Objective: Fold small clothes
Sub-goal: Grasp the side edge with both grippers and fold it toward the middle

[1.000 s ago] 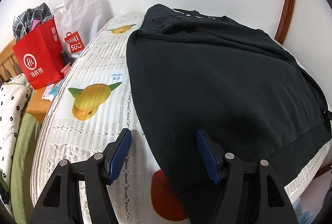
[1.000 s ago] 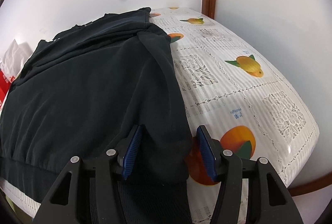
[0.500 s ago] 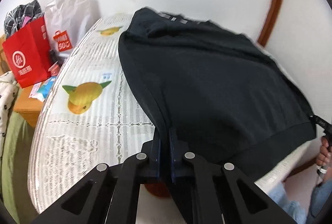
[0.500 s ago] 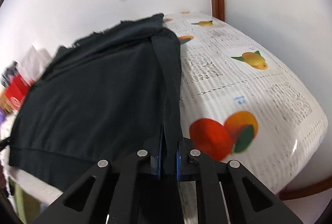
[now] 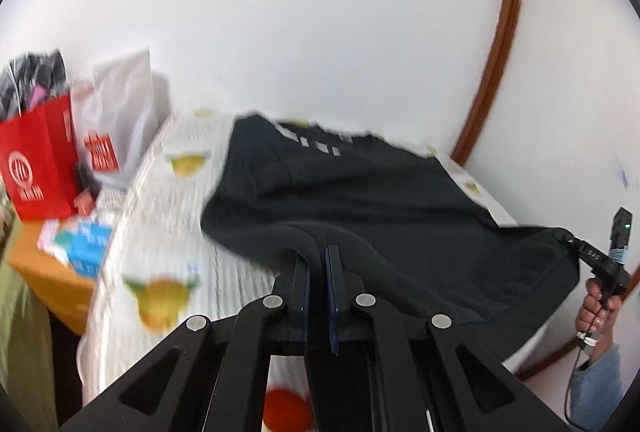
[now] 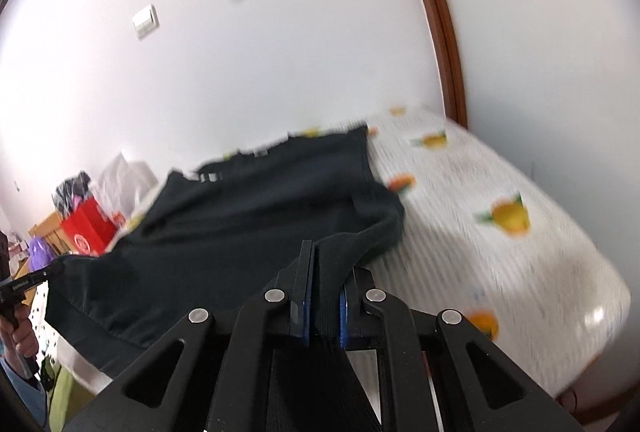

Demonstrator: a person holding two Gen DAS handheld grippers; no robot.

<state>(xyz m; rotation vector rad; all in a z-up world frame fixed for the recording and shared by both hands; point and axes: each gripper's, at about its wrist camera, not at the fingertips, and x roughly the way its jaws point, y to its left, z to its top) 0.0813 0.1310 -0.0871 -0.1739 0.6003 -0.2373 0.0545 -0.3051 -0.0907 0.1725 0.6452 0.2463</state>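
Note:
A black sweatshirt (image 5: 360, 192) lies on a table with a white fruit-print cloth (image 5: 168, 216). My left gripper (image 5: 318, 252) is shut on the near left corner of its hem and holds it raised above the table. My right gripper (image 6: 326, 260) is shut on the near right corner of the hem, also raised. The sweatshirt (image 6: 260, 208) hangs slack between the two grippers, with its far part still resting on the cloth (image 6: 500, 192). The right gripper also shows at the right edge of the left wrist view (image 5: 568, 238).
A red paper bag (image 5: 38, 168) and a white bag (image 5: 116, 120) stand at the table's far left by a wooden stand (image 5: 48, 272). White walls with a brown wooden trim (image 5: 492, 52) close the far side. A light switch (image 6: 145, 21) is on the wall.
Both grippers have shut on the hem corners and lifted them up off the table. The near part of the sweatshirt has risen and moved toward the far end.

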